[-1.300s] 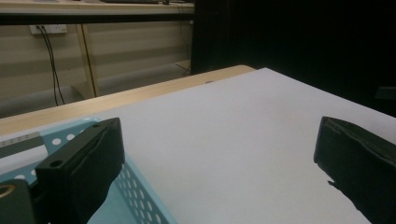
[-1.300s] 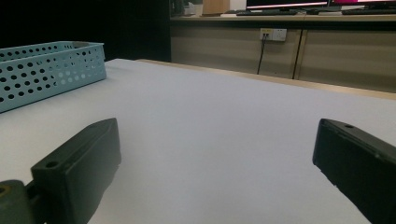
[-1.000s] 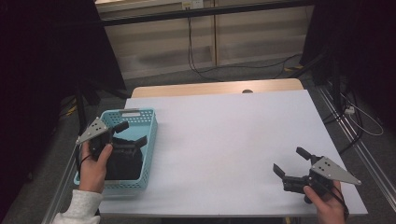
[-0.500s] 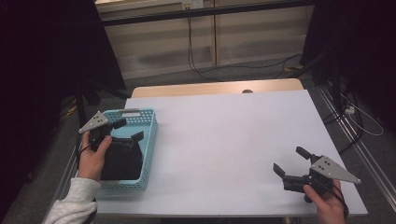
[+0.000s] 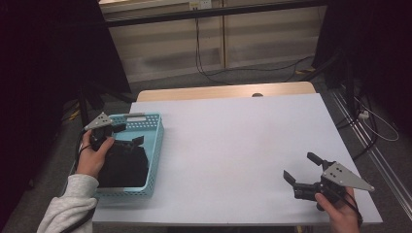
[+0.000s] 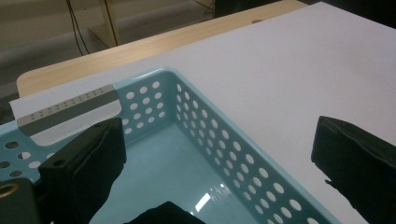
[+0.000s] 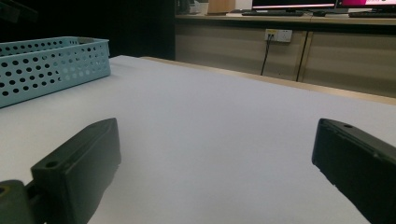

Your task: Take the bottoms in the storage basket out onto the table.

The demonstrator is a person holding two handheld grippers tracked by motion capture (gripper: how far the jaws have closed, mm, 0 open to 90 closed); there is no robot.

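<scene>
Left gripper [image 5: 127, 137] has drawn back to the basket's [image 5: 154, 145] upper-left corner, jaws apart, empty; right gripper [image 5: 300, 169] unmoved lower right, jaws apart over counter [image 5: 233, 145].

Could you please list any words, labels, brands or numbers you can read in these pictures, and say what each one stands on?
None can be read.
Grey strip on the blue basket: rows of tiny marks, too small to read.
Monitors at the back of the right gripper view: coloured bars, too blurred to read.
</scene>
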